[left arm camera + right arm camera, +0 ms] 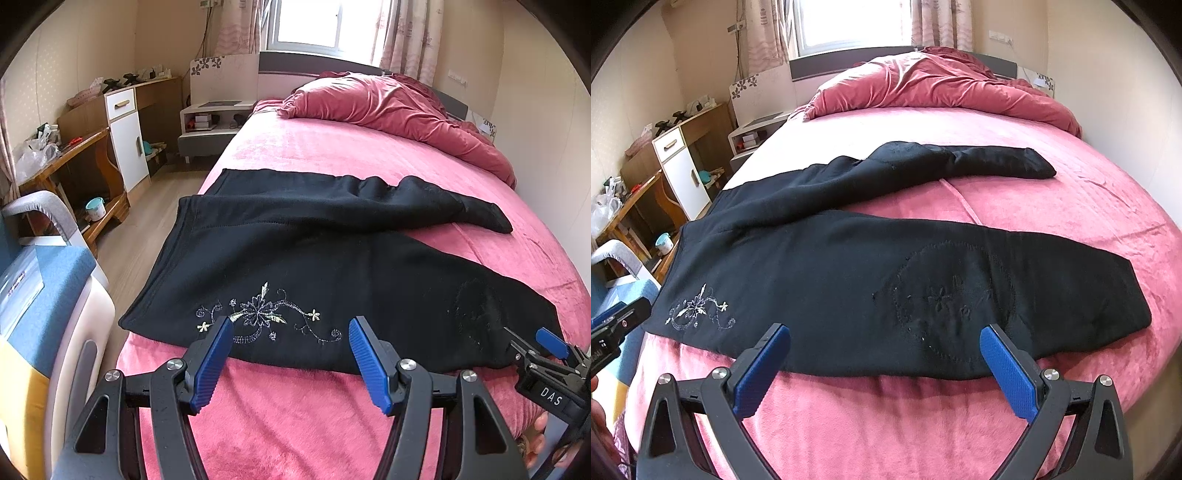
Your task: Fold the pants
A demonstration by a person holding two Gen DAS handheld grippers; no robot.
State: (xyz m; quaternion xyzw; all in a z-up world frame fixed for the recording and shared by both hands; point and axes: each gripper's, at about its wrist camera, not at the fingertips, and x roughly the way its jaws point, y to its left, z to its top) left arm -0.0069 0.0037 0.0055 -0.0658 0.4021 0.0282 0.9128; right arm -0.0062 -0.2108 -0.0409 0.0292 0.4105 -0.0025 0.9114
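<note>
Black pants (pixel 314 258) with pale flower embroidery lie spread flat across the pink bed (pixel 314 147), waistband to the left, two legs running right. They also show in the right wrist view (pixel 868 266). My left gripper (pixel 291 325) is open and empty, just above the near edge of the pants by the embroidery (pixel 258 314). My right gripper (pixel 886 332) is open and empty, above the near edge of the near leg. The right gripper also shows at the right edge of the left wrist view (pixel 546 350).
A rumpled red duvet (pixel 388 103) lies at the head of the bed. A white nightstand (pixel 210 125), a wood and white cabinet (pixel 122 125) and a desk (pixel 70 166) stand on the left. A blue-topped white box (pixel 48 302) stands close by the bed's left corner.
</note>
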